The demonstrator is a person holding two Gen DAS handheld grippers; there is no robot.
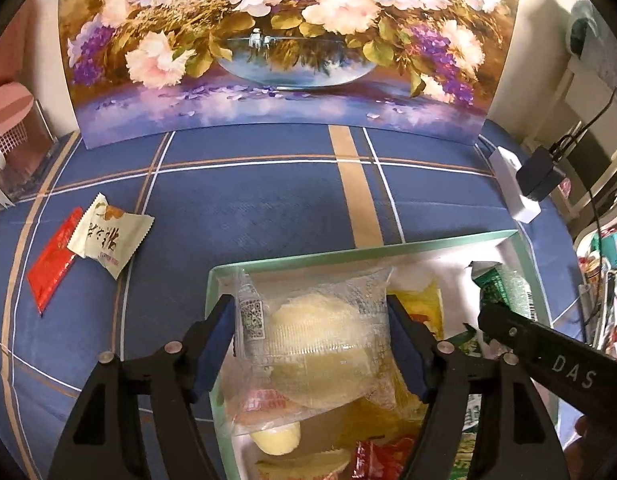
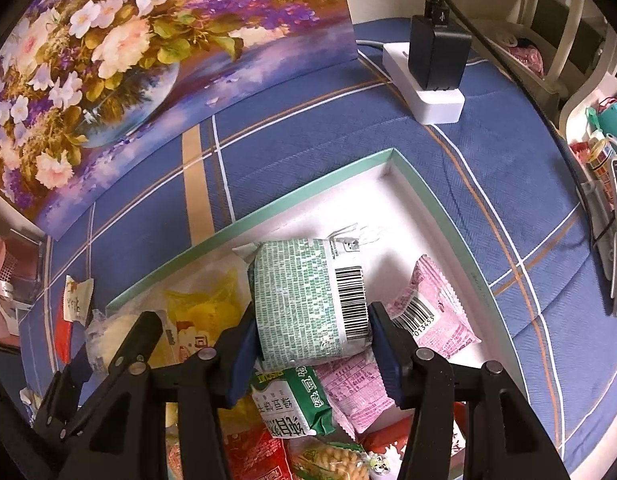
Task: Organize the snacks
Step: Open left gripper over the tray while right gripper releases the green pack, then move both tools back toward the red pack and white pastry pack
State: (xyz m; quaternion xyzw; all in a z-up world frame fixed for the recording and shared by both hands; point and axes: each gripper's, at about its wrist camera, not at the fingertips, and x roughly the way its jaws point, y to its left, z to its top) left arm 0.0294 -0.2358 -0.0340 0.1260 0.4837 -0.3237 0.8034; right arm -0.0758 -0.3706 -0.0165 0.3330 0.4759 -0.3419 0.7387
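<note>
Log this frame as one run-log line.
left gripper: around clear pastry pack | right gripper: shut on green packet | both over box | two snacks outside

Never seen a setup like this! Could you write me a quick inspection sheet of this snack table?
Surface: blue plaid cloth.
Job's things: green-rimmed box of snacks; cream packet and red packet lie outside on the cloth.
Clutter: flower painting.
Grippers: left gripper around clear-wrapped cake; right gripper shut on green packet.
Cables: black charger in white power strip.
Surroundings: shelf at right.
</note>
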